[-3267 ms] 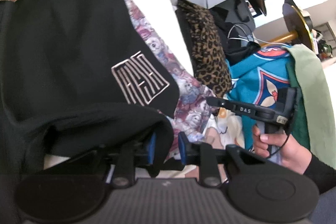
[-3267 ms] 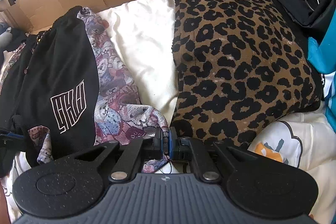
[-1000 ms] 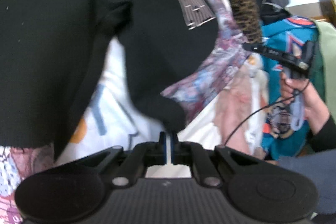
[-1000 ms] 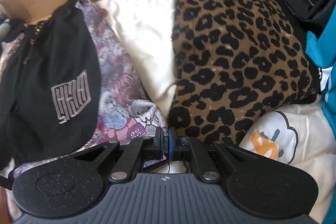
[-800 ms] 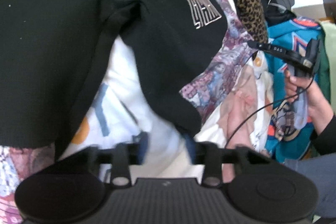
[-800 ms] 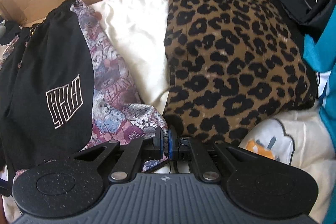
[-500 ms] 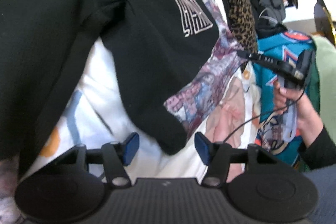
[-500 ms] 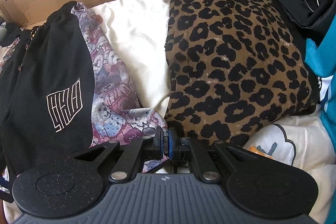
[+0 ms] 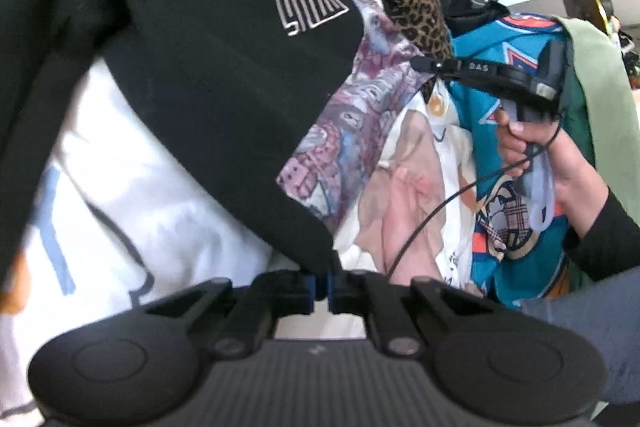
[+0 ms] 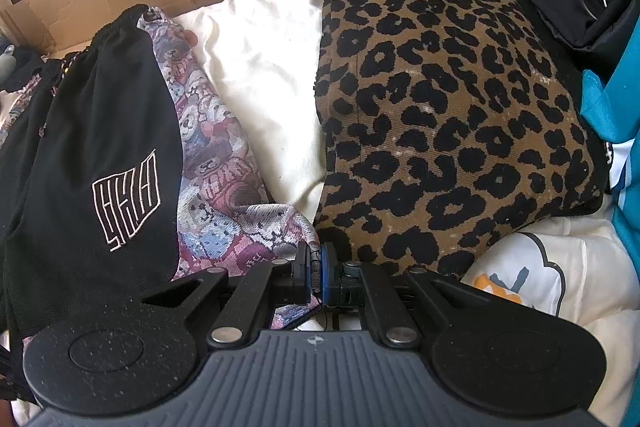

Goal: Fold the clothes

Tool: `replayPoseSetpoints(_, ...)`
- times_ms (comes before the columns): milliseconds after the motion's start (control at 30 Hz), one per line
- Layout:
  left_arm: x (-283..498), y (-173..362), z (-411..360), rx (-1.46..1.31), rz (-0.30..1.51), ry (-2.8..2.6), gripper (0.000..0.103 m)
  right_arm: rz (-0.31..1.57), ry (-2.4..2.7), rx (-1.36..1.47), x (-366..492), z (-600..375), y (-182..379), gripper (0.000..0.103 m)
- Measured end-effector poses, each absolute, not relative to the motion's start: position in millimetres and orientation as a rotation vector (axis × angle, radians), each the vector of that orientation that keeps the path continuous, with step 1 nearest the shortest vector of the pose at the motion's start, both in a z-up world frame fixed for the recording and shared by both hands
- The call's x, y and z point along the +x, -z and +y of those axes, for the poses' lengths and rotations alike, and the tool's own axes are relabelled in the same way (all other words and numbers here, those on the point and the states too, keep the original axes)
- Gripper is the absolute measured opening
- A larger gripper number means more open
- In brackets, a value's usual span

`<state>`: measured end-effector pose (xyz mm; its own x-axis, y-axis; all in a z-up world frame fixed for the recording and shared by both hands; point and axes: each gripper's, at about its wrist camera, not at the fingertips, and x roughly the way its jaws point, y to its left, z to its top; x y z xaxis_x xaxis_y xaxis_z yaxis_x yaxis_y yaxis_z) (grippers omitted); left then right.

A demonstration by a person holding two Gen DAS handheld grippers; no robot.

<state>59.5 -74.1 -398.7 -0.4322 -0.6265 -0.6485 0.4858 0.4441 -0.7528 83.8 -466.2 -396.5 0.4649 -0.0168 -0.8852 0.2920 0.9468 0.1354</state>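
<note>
Pinching only the very tip of the black garment [image 9: 192, 75], the left gripper [image 9: 319, 287] has just been closing, and its blue pads now meet on the lowest corner of the hem, with barely any cloth between them. That thin bite is the main risk: a pull to carry the corner across could let the fabric slide out, and the black garment would drop back onto the white printed bedding [image 9: 132, 211] in a heap, spoiling the fold line. The black garment itself lies draped over a bear-patterned knit [image 10: 216, 147], its pale outlined logo [image 10: 126, 193] facing up, and the two layers overlap closely near the hem. The right gripper [image 10: 316, 269] is clamped on the edge of that bear-patterned knit, just beside the leopard-print cushion [image 10: 452, 107], so the two tools appear to hold different pieces. If both hands move together, the knit may drag under the black garment and twist it, or the layers may bunch where they touch. A thin black cable [image 9: 432, 211] hangs from the right gripper across the bedding and lies near the left gripper's likely path; it could snag on the cloth or the fingers. Clutter crowds the work: a teal printed garment [image 9: 488, 99] and a white pillow [image 10: 272, 99] lie close by, leaving little flat room, so a folded edge could land on uneven ground and fall open.
</note>
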Motion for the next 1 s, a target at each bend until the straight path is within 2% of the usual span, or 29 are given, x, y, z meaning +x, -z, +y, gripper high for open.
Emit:
replayPoseSetpoints(233, 77, 398, -50, -0.289, 1.699, 1.216, 0.005, 1.088, 0.161, 0.279, 79, -463, 389, 0.003)
replayPoseSetpoints(433, 88, 422, -45, -0.288, 1.794, 1.092, 0.005, 1.111, 0.167, 0.304, 82, -459, 404, 0.003)
replayPoseSetpoints(567, 96, 419, -46, -0.302, 1.783, 1.08, 0.007, 1.097, 0.165, 0.301, 89, -456, 409, 0.004)
replayPoseSetpoints(633, 100, 415, -46, -0.318, 1.766, 1.07, 0.013, 1.091, 0.165, 0.299, 93, -457, 409, 0.004)
replayPoseSetpoints(733, 105, 415, -44, -0.329, 1.749, 1.04, 0.03, 1.085, 0.166, 0.296, 98, -458, 408, 0.004)
replayPoseSetpoints(1000, 108, 416, -50, -0.332, 1.711, 1.011, 0.038, 1.075, 0.172, 0.296, 102, -459, 410, 0.004)
